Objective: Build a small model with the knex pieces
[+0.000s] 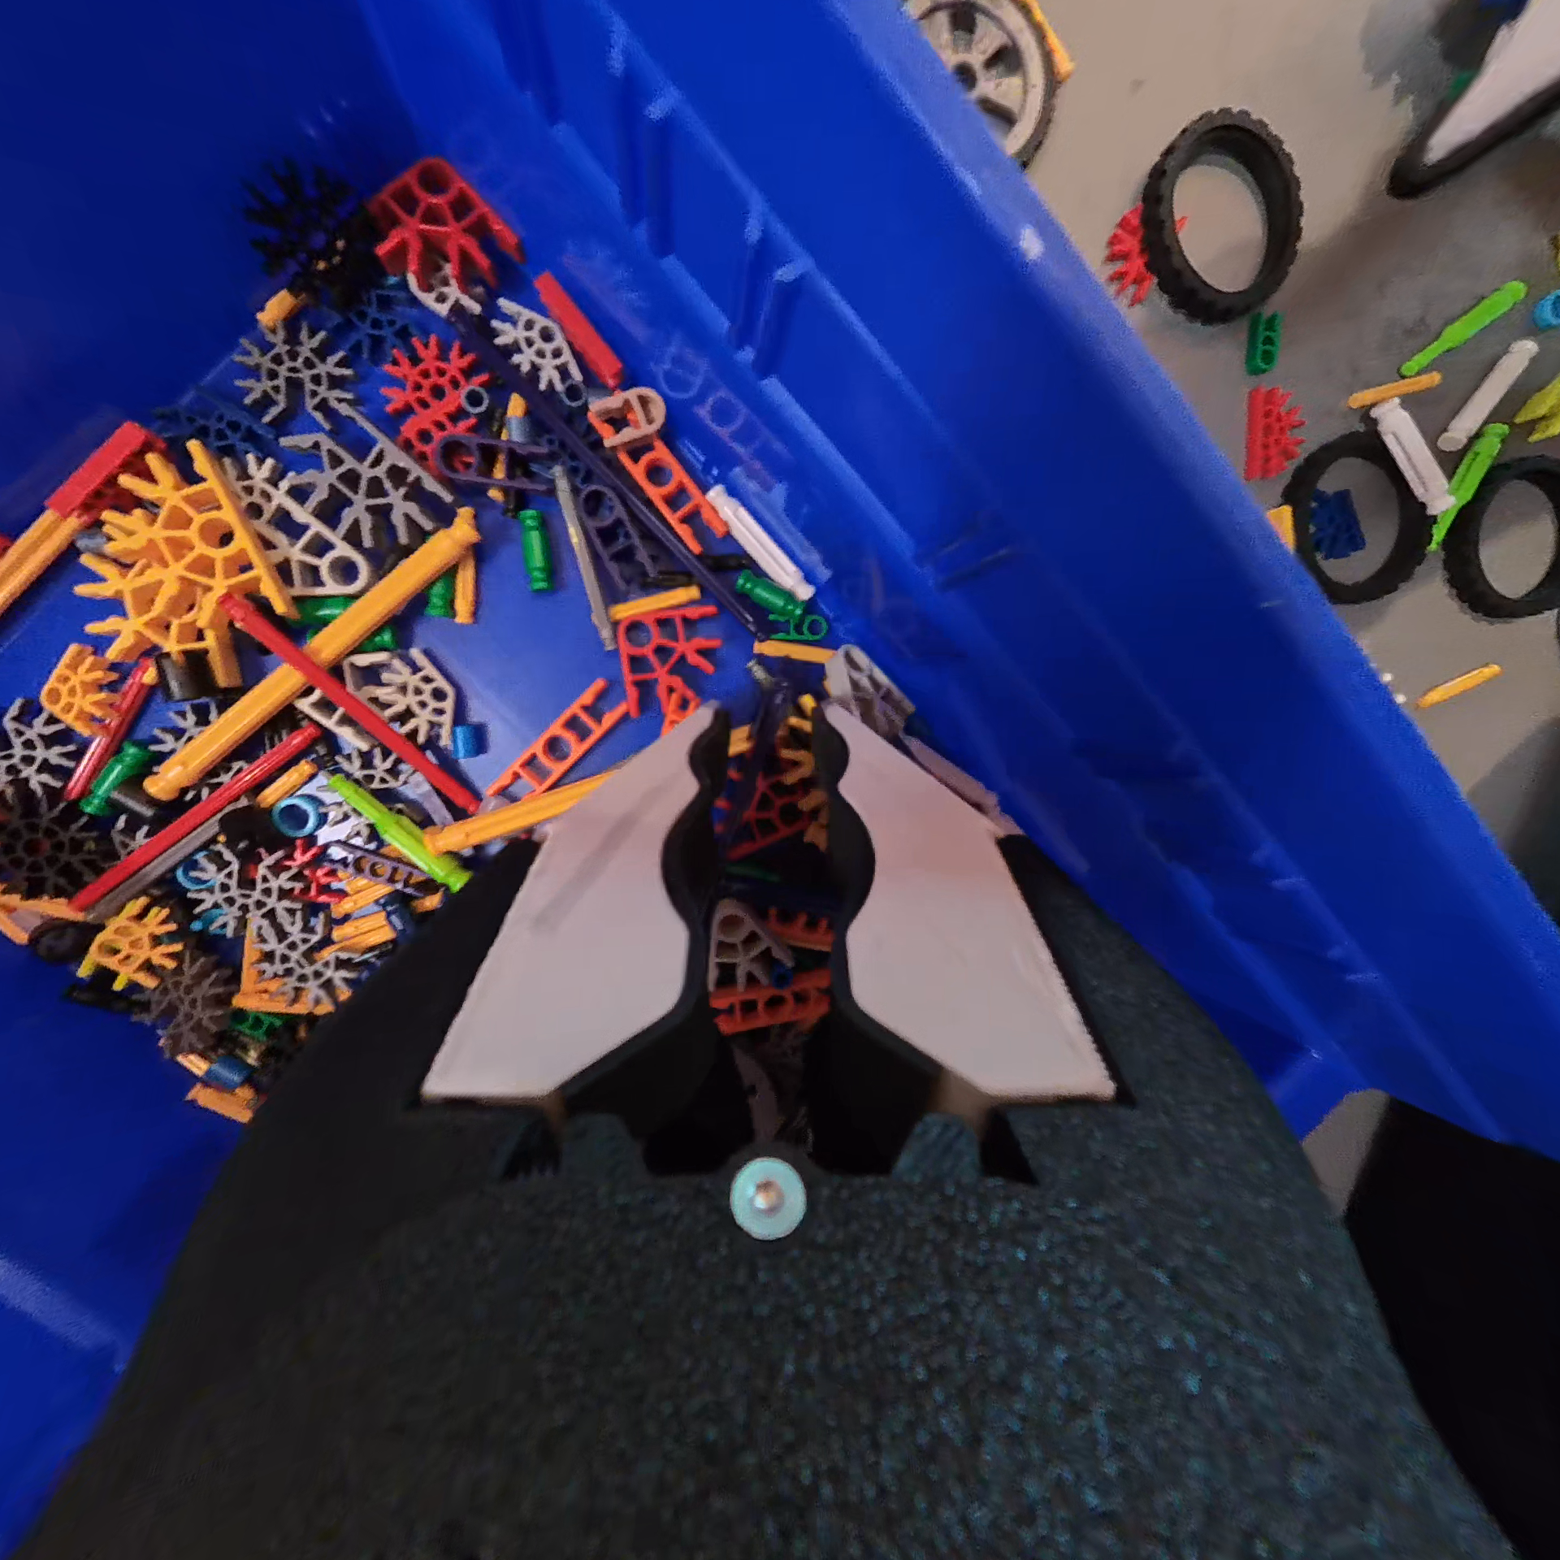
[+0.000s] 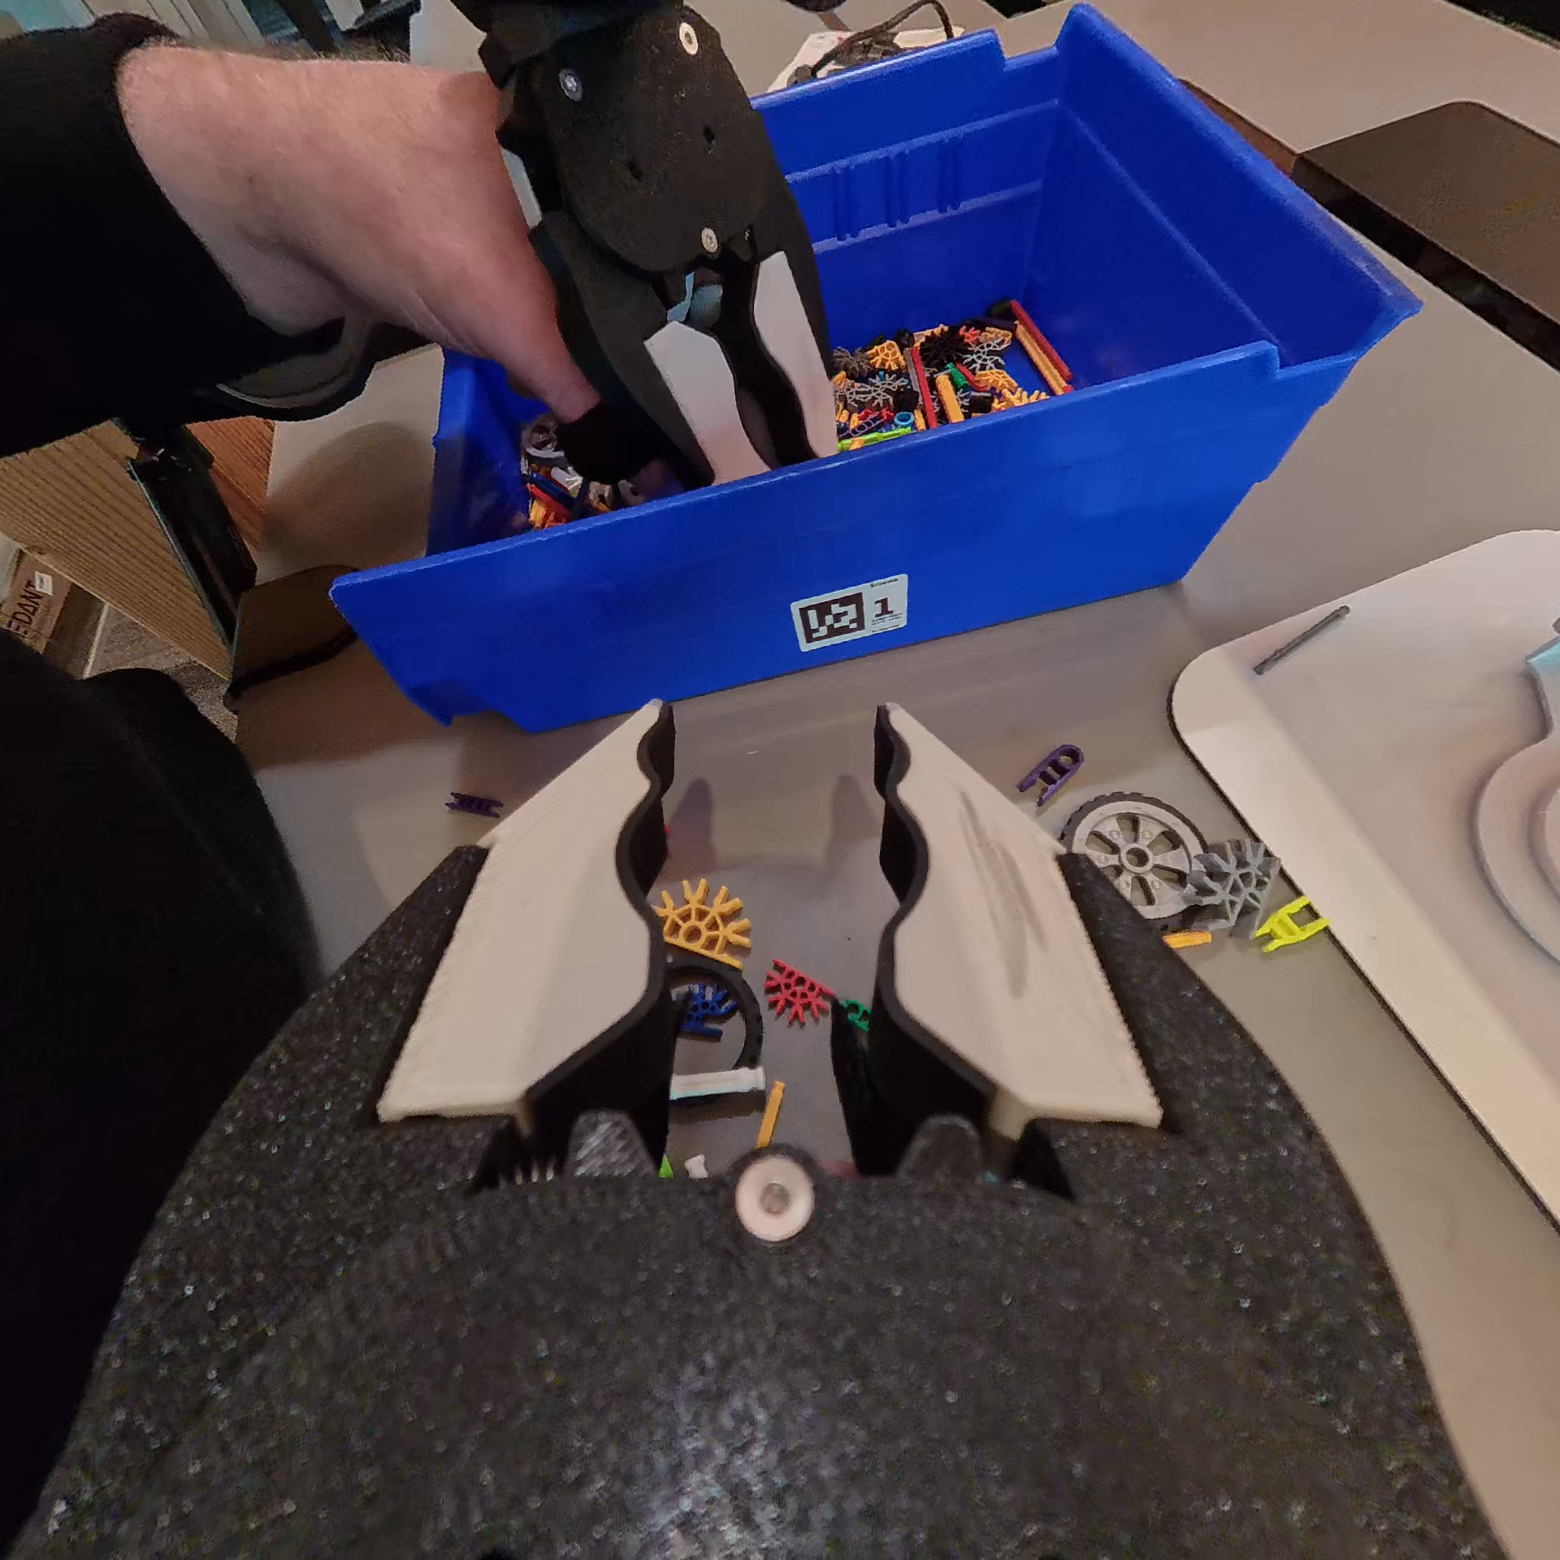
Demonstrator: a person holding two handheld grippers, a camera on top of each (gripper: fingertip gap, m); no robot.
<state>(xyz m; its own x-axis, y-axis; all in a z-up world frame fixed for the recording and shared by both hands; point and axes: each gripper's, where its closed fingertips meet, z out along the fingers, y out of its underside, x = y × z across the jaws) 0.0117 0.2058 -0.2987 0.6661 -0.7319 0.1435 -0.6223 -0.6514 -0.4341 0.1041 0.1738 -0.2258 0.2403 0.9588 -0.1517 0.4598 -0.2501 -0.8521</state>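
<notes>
Two hand-held grippers: left hand-held gripper (image 1: 764, 734) nearly closed, empty, inside blue bin (image 1: 971, 473) above toy parts (image 1: 278, 591); right hand-held gripper (image 2: 772, 717) wide open, empty, over the surface (image 2: 1055, 675).

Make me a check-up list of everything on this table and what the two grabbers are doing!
Surface: grey table, white board at right.
Things: blue bin holding a pile of colourful building pieces.
Clutter: yellow connector, red connector, grey wheel, black tyres loose on the table.
Grippers: left gripper narrowly open, down among the pieces; right gripper open above the table.
Cables: dark cable behind the bin.
Surroundings: cardboard box on the floor.
</notes>
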